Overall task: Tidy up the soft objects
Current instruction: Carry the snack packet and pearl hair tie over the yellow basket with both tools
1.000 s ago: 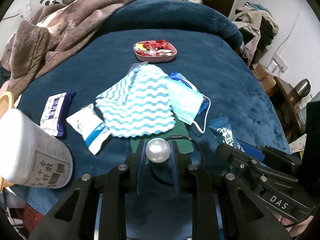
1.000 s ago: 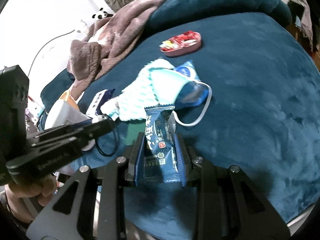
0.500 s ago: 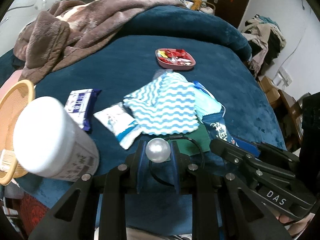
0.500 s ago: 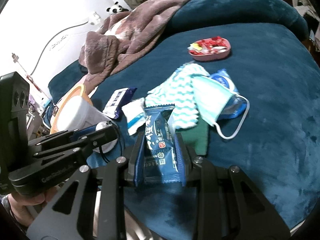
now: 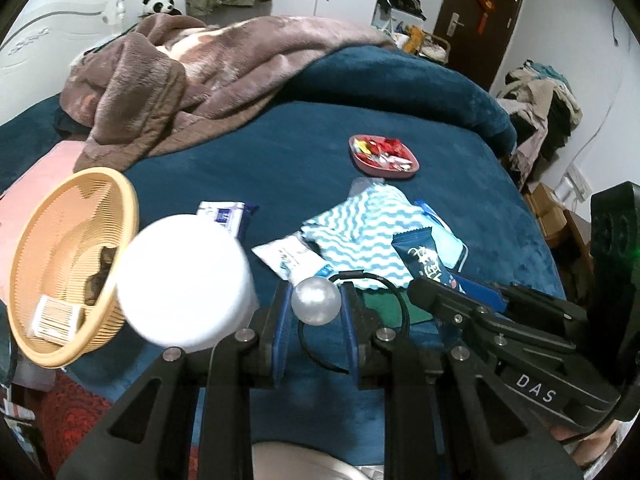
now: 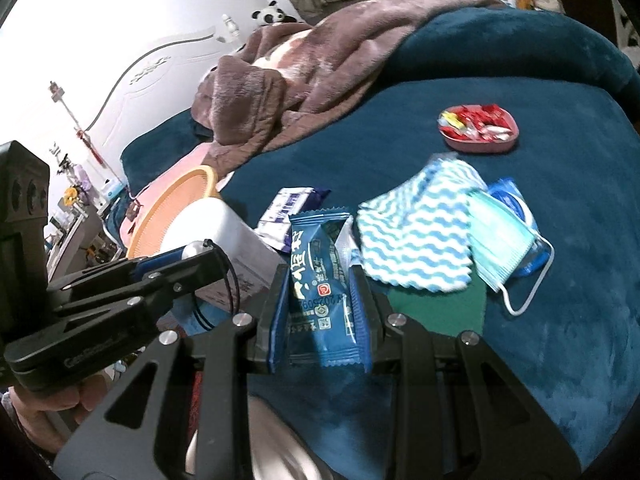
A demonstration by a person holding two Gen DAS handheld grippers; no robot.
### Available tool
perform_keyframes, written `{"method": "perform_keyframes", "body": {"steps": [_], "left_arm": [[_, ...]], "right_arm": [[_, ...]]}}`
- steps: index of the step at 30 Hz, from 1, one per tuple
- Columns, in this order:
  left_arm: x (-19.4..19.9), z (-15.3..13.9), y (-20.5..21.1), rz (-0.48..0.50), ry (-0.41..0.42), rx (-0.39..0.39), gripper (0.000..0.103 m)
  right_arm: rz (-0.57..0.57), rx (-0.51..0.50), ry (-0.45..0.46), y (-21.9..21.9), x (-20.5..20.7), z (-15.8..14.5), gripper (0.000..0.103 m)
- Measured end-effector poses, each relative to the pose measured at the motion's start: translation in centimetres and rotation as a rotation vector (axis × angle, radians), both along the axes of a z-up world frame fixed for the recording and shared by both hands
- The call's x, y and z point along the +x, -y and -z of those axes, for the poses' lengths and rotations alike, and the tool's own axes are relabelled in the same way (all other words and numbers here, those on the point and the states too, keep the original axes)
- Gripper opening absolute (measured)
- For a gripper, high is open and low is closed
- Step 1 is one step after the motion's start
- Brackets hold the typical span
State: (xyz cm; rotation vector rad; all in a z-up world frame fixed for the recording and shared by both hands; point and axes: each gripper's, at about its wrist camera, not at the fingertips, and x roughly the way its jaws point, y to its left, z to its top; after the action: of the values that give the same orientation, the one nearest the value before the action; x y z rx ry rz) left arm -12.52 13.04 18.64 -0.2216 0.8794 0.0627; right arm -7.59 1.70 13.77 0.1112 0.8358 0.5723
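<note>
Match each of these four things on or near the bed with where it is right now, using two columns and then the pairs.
Things:
1. pearl hair tie
2. blue snack packet
3. sweets
4. face mask

Places:
A. in the pink dish
B. lying partly on the wavy striped cloth
C. gripped in the left claw
D. gripped in the right claw

Pairs: 1-C, 2-D, 3-A, 4-B
</note>
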Motion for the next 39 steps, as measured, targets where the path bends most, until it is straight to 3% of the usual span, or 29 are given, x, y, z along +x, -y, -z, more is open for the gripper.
{"method": "perform_keyframes", "body": {"steps": [19, 39], "left_arm": [[-3.3, -1.3, -8.7, -0.178, 0.019, -0.002, 0.023], [-6.1, 1.8, -21.5, -0.404, -0.060, -0.020, 0.023]], "right_arm": [[-0.176, -0.049, 0.054, -9.6, 0.0, -2.1, 0.029], [-0.362, -0.116, 0.035, -21.9, 0.2, -1.5, 0.029]]}}
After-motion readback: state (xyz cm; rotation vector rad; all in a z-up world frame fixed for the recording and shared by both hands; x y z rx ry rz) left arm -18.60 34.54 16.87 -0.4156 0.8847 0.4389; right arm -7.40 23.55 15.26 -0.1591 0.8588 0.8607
